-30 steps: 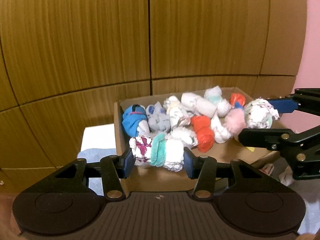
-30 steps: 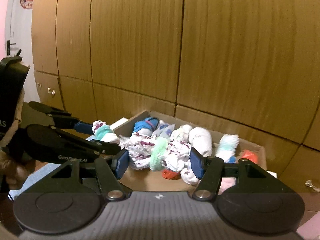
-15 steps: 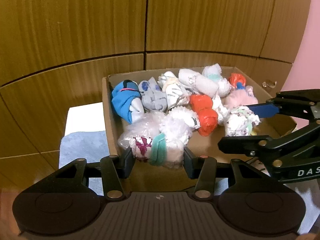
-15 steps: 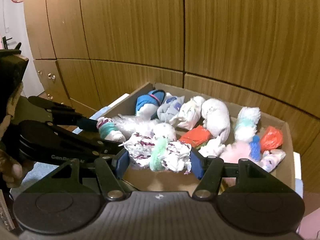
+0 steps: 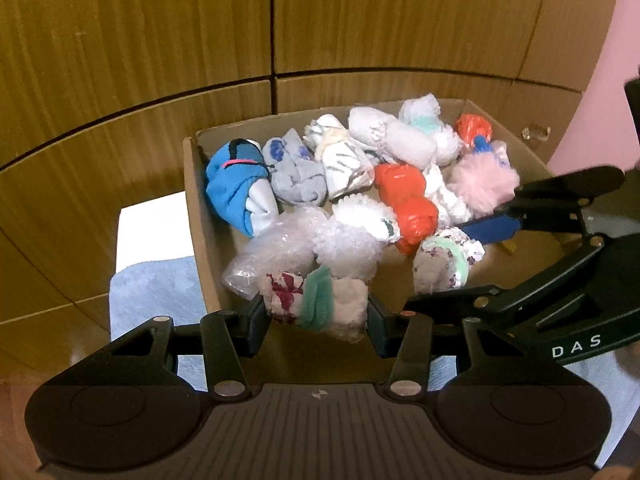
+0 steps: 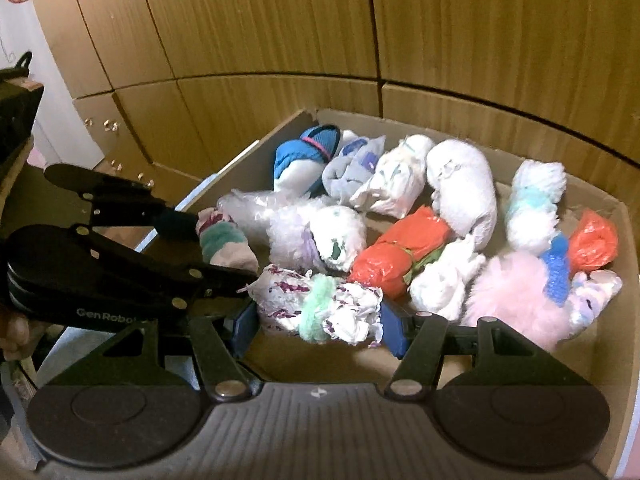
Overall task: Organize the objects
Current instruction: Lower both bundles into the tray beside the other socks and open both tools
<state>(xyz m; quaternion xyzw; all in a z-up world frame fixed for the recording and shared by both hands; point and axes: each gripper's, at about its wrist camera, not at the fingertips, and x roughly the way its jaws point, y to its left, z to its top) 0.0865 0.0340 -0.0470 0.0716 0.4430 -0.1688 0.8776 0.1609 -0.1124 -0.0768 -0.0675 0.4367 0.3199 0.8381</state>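
Note:
A cardboard box (image 5: 200,216) (image 6: 600,364) holds several rolled sock bundles, among them a blue one (image 5: 236,184), an orange one (image 5: 404,196) and a fluffy pink one (image 6: 516,296). My left gripper (image 5: 316,316) is shut on a white floral bundle with a green band (image 5: 320,304), just above the box's near left corner. My right gripper (image 6: 316,320) is shut on a similar white floral bundle with a green band (image 6: 320,304), low over the box's near side. Each gripper shows in the other's view, my right (image 5: 452,260) and my left (image 6: 224,240).
Wooden cabinet panels (image 5: 360,20) stand right behind the box. A light blue cloth (image 5: 152,292) and a white surface (image 5: 152,228) lie left of the box. A pink wall (image 5: 612,80) is at the right.
Both grippers have tilted down and moved forward over the box with their bundles still held. The box contents now fill more of both views.

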